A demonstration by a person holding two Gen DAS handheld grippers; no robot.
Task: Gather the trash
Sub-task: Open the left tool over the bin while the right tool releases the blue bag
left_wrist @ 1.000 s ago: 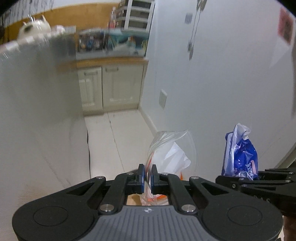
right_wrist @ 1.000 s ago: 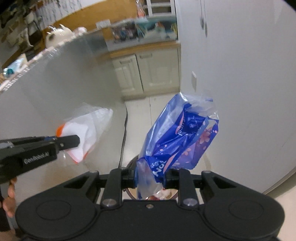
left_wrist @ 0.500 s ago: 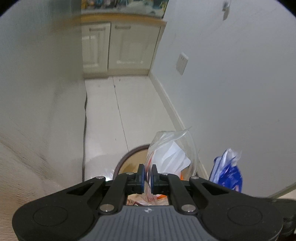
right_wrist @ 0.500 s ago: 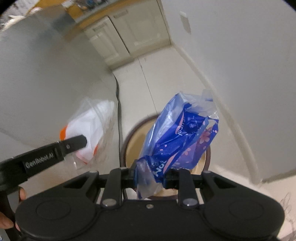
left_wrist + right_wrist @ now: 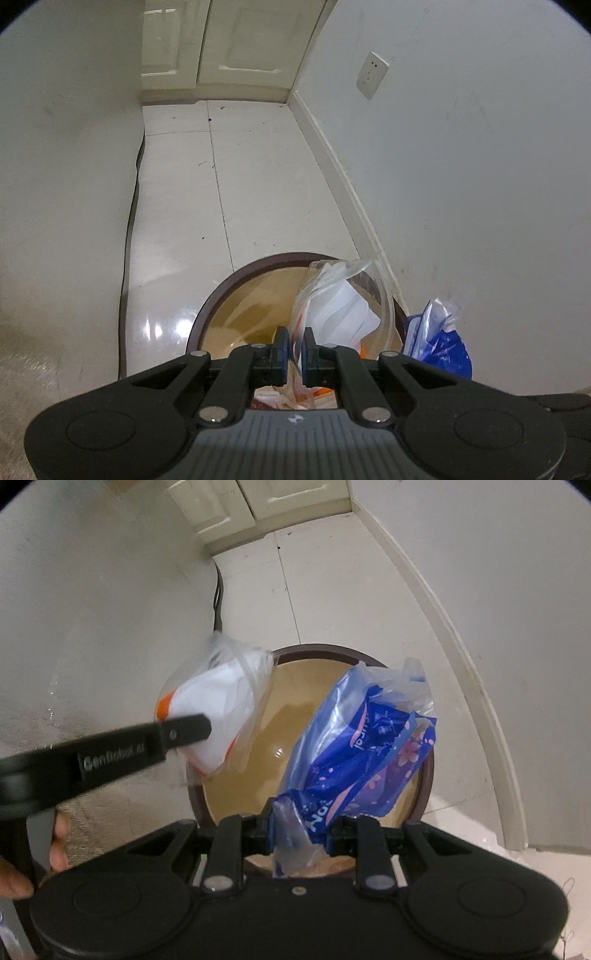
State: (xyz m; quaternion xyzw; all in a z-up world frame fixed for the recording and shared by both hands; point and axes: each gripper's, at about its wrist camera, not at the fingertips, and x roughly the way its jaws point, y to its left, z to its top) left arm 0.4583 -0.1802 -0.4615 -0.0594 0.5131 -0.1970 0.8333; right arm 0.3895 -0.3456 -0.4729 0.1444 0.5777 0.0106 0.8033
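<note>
Because both pieces of trash must drop into the round brown-rimmed bin [image 5: 424,775] at lower centre, we keep the left gripper [image 5: 294,350] pinching the clear plastic bag of white paper [image 5: 343,314] and the right gripper [image 5: 301,830] clamped on the crumpled blue wrapper [image 5: 362,749] directly over its mouth.

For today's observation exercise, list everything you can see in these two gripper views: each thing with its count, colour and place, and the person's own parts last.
Bin: one, dark brown rim, tan inside, on the floor below both wrappers.
Clear wrapper: one, see-through with white and orange inside, over the bin's left side.
Blue wrapper: one, blue with pink flowers, over the bin's right side.
Floor: white tiles.
Wall socket: one, white, on the right wall.
Cabinet doors: cream, far end.
Cable: one, dark, along the left wall.
Left hand-held gripper: black, shut on the clear wrapper.
Right hand-held gripper: black, shut on the blue wrapper.
Hand: one, lower left, on the left gripper's handle.
</note>
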